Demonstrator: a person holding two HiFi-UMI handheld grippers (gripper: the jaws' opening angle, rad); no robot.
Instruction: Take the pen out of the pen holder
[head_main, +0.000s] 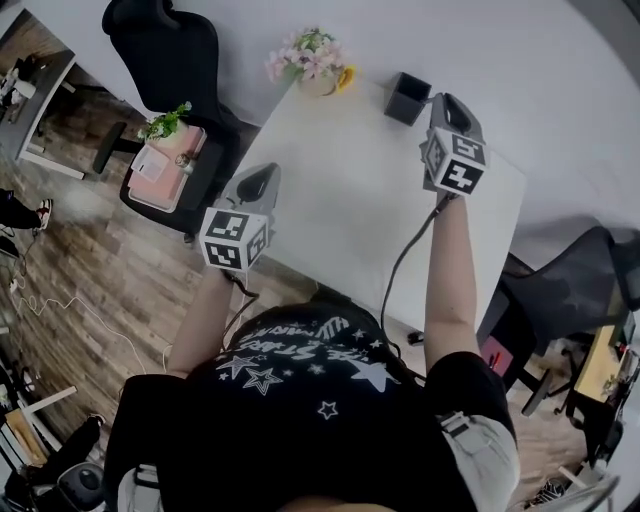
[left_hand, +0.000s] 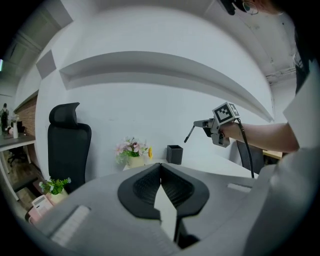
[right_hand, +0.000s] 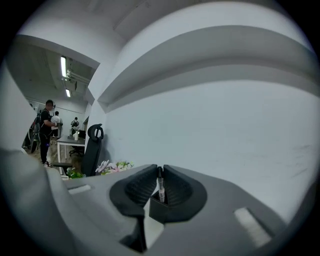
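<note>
R gripper (right_hand: 160, 170) shut narrow on top end of slim dark pen (left_hand: 189, 134). Pen hangs in air, just above and apart from square black pen holder (left_hand: 174, 154) at far edge of white table (head_main: 340, 200). L gripper (left_hand: 160, 167) jaws together, nothing in them, at table's left edge. Pink flowers in pot (head_main: 315, 62) at far-left corner. Wide tabletop between grippers.

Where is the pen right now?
In the right gripper view the pen is pinched in the right tool, just above the black pen holder at the table's far end.
</note>
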